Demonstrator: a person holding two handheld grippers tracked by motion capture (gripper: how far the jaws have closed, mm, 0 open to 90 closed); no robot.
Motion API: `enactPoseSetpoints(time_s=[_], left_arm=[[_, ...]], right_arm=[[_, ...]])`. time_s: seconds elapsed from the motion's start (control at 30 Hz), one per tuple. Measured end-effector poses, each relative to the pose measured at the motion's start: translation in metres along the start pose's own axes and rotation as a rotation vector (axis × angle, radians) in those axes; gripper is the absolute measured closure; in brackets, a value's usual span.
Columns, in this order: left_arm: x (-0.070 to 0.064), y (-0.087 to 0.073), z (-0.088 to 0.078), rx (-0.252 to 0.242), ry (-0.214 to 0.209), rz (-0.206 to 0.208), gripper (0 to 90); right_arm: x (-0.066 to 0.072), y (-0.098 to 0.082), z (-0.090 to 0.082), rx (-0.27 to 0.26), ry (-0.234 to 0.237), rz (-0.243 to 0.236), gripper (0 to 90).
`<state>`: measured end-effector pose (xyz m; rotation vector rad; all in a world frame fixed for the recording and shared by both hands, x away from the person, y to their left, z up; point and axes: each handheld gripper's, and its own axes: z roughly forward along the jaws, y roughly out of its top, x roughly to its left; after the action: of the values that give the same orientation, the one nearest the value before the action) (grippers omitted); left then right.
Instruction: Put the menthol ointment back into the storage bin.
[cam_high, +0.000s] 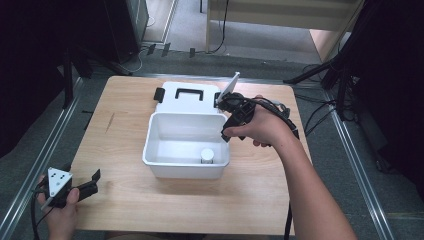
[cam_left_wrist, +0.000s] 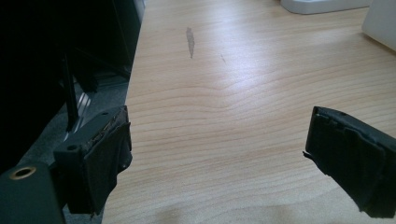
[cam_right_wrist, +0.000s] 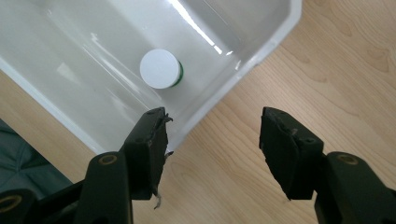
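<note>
The right gripper (cam_high: 226, 131), black and two-jawed, hangs over the right wall of the open white plastic box (cam_high: 186, 145), pointing down, with the person's right hand (cam_high: 262, 128) wrapped round its body. Its own view (cam_right_wrist: 212, 140) shows the jaws parted with nothing between them; one jaw stands over the box's rim, the other over bare wood just outside it.

Below and past the jaws, a small round container with a white cap and a green band (cam_right_wrist: 161, 69) stands upright on the floor of the box, near the front wall in the high view (cam_high: 207, 156) and apart from the gripper.

The flat white lid with a black handle (cam_high: 189, 95) lies open behind the box, a black latch at each end.

The left gripper (cam_high: 89, 186), topped by its grey three-cornered plate, sits at the near left corner of the light wooden table (cam_high: 260, 190), held in the left hand (cam_high: 61, 212). Its jaws (cam_left_wrist: 217, 163) stand wide apart and empty over plain tabletop, well away from the box.
</note>
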<state>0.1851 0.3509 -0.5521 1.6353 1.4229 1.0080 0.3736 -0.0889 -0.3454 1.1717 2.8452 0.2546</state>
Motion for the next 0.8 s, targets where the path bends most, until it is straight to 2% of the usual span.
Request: enactPoseSetpoints(time_s=[0.37,0.67,0.8], left_arm=[[0.0,0.0,0.0,-0.001,0.0,0.001,7.8],[-0.001,0.0,0.0,-0.004,0.003,0.003,7.7],[-0.001,0.0,0.0,-0.002,0.003,0.006,7.8]], right_arm=[[-0.02,-0.023,0.012,0.003,0.011,0.043,42.5],[-0.038,-0.048,0.03,-0.04,0.005,0.068,40.1],[-0.044,-0.059,0.039,-0.041,0.007,0.082,39.3]])
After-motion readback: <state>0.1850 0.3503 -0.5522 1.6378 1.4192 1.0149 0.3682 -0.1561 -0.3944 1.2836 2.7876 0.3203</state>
